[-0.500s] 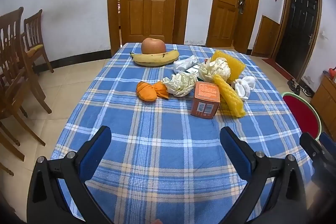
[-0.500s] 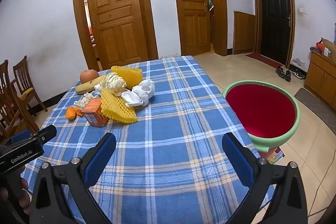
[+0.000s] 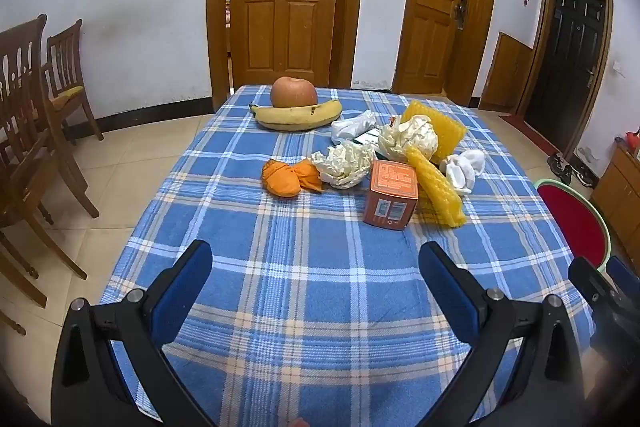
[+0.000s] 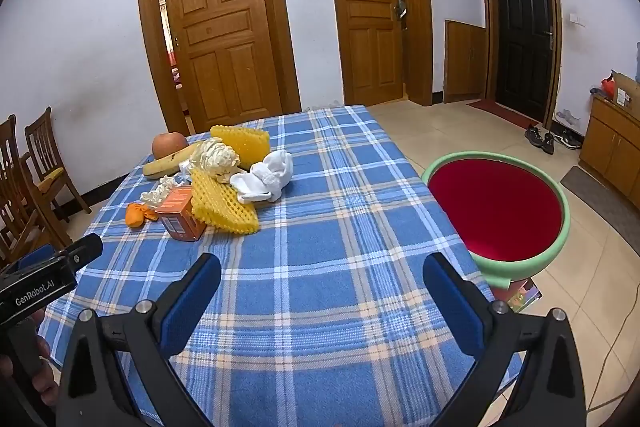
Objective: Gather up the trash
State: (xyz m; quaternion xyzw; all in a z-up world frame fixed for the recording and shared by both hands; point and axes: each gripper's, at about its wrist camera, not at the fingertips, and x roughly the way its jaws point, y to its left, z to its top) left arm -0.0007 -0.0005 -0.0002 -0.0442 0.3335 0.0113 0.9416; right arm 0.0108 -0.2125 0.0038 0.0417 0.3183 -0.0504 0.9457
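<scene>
Both sets of jaws are spread wide and empty: left gripper (image 3: 316, 277) and right gripper (image 4: 322, 281) hover over bare blue plaid cloth on the worktop (image 4: 340, 227), nothing between the pads. The trash sits well ahead of the left jaws, ahead and off to the left of the right jaws: orange cardboard box (image 3: 391, 195), yellow foam fruit net (image 3: 438, 187) leaning on it, second yellow foam net (image 3: 444, 131) behind, crumpled cream paper wad (image 3: 343, 165), bigger crumpled paper ball (image 3: 408, 139), orange peel pieces (image 3: 286, 177), white balled tissue (image 3: 462, 167), white plastic wrapper (image 3: 354, 125). The red basin with green rim (image 4: 498, 211) is beside the worktop, right of the right jaws, likely the bin. Risks: the pile is tightly packed, so grabbing the box probably drags or topples the net; foam and paper are soft and compress, so a shallow pinch could slip; pads could snag the loose cloth; the round apple (image 3: 293, 91) and banana (image 3: 298, 115) behind could be taken by mistake or nudged rolling.
</scene>
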